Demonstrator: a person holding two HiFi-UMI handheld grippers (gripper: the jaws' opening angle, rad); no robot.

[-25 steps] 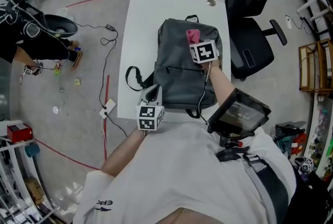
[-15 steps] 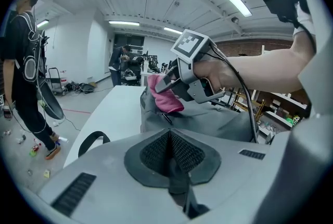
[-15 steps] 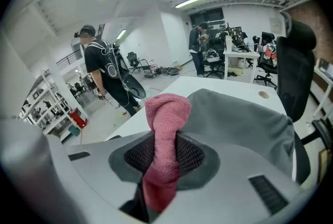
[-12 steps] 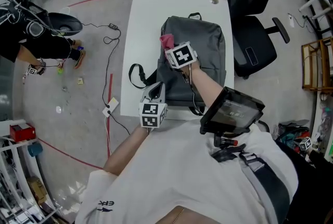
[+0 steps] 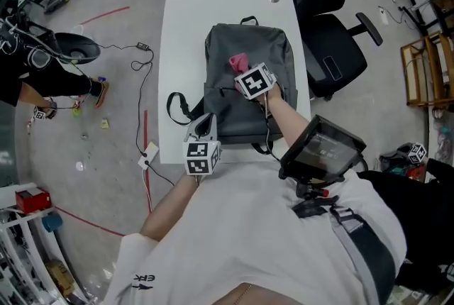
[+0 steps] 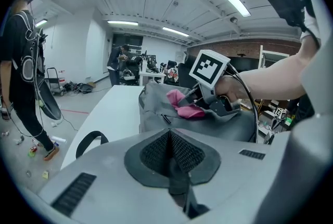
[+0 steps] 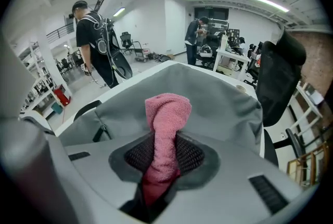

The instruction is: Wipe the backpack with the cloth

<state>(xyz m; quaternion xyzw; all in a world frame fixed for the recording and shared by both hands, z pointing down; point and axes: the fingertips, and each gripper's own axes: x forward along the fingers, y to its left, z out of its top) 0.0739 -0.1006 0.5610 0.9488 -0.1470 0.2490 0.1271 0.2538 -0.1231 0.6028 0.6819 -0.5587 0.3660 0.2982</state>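
Wiping is in hand: the right gripper [image 5: 245, 71] grips the pink cloth [image 5: 238, 60] against the backpack [image 5: 223, 48], which lies flat on the table [image 5: 183, 34]. The left gripper [image 5: 202, 132] pinches a dark strap [image 6: 179, 191] (probably to steady the bag). The next move calls for a sweep across unwiped fabric.

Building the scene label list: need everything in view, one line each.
backpack: 1, grey, flat on table
cloth: 1, pink, on backpack
table: 1, white, centre
office chair: 1, black, right of table
power strip: 1, white, floor left of table, with black cables
bystanders: 2, dark clothing, one left of table, one at far desks
left gripper: shut on backpack's near-left corner
right gripper: shut on cloth
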